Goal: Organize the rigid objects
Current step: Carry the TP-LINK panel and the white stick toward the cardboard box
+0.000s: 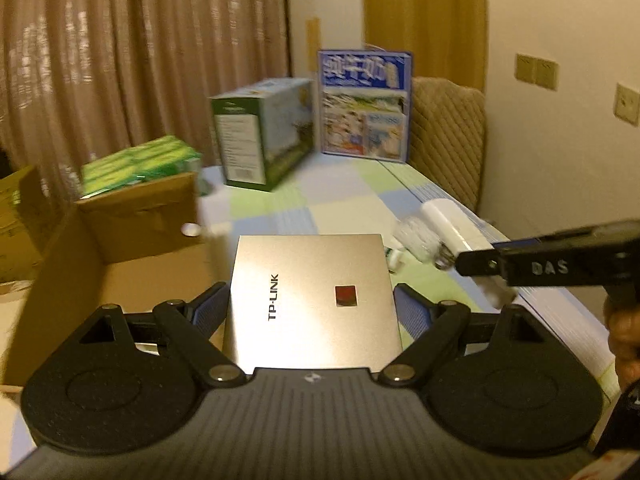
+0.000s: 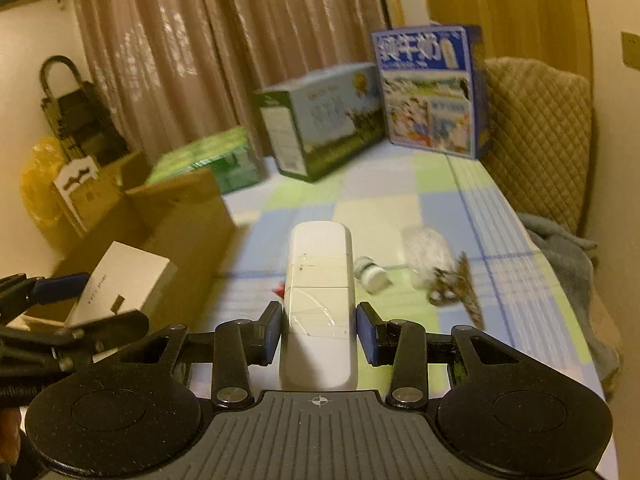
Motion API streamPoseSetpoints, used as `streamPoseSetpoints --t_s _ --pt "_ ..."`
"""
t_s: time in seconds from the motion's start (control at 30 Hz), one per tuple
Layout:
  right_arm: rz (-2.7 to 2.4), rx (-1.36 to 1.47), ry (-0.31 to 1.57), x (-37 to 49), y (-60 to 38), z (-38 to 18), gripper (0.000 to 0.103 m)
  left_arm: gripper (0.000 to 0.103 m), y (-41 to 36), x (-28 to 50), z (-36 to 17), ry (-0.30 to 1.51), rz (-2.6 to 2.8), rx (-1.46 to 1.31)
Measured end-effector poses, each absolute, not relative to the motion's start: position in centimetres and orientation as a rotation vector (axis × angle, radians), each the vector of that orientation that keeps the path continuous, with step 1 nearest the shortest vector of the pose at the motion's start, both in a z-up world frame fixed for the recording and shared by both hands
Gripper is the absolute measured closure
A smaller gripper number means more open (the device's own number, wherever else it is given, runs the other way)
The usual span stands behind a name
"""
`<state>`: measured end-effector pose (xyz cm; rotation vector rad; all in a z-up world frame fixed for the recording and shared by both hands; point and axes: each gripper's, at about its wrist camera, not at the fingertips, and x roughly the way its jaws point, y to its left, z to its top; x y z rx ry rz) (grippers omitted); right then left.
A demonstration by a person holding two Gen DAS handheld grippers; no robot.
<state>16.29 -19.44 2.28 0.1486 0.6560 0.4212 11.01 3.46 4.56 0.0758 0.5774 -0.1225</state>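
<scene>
My left tongs [image 1: 312,300] are clamped on the flat silver TP-LINK box [image 1: 312,300], held over the edge of the open brown cardboard carton [image 1: 120,248] at their left. My right tongs [image 2: 319,330] grip a white rounded plastic device [image 2: 320,304]; ahead and right of them, a small white bottle [image 2: 374,276] lies on the checked tablecloth [image 2: 380,208].

Bed with checked sheet [image 2: 372,208], green box [image 2: 320,128] at 12 o'clock, blue box [image 2: 432,92] beside it at 1 o'clock, small white bottle [image 2: 374,276] lying mid-sheet, clear plastic wrap [image 2: 426,254] just right of it, cardboard box [image 2: 180,216] at 9 o'clock
</scene>
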Motion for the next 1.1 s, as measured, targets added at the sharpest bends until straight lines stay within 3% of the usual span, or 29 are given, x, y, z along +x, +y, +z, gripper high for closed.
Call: streamPoseSetpoints --t_s 0.53,1.1 --pt "0.733 0.19 0.613 16.7 -5.6 5.6 0.066 0.018 19.0 10.7 8.0 0.601 0.094 0.024" --pt "0.783 0.27 0.748 21.5 1.7 2.1 0.066 0.018 23.1 12.4 3.7 0.689 0.085 0.014"
